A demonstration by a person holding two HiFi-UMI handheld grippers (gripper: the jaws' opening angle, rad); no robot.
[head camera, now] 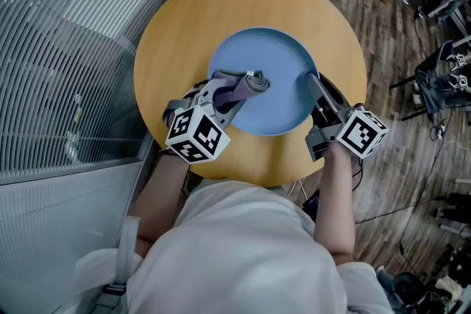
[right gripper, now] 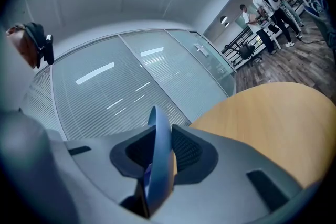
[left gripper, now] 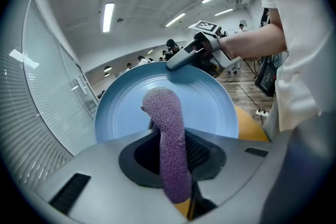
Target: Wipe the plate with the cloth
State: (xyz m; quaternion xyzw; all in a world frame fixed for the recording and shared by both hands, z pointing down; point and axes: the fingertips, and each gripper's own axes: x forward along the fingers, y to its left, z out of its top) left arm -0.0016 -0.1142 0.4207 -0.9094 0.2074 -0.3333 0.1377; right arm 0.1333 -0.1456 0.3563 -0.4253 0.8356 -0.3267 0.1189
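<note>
While right gripper [head camera: 315, 88] clamps plate [head camera: 283, 70] by right rim over table [head camera: 176, 33], left gripper [head camera: 234, 88] pinches purple cloth [head camera: 250, 83], rolled end against plate centre. Step: wiping. Next: sweep cloth across face, steady pressure, plate kept firm.

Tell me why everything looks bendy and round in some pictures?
Left gripper view: a wide lens curves the ceiling lights and darkens the corners; the cloth looks sharp against the plate. Right gripper view: same bending, the glass wall bulges, the plate's edge is soft up close. Head view: straighter lines, even light on the table.
</note>
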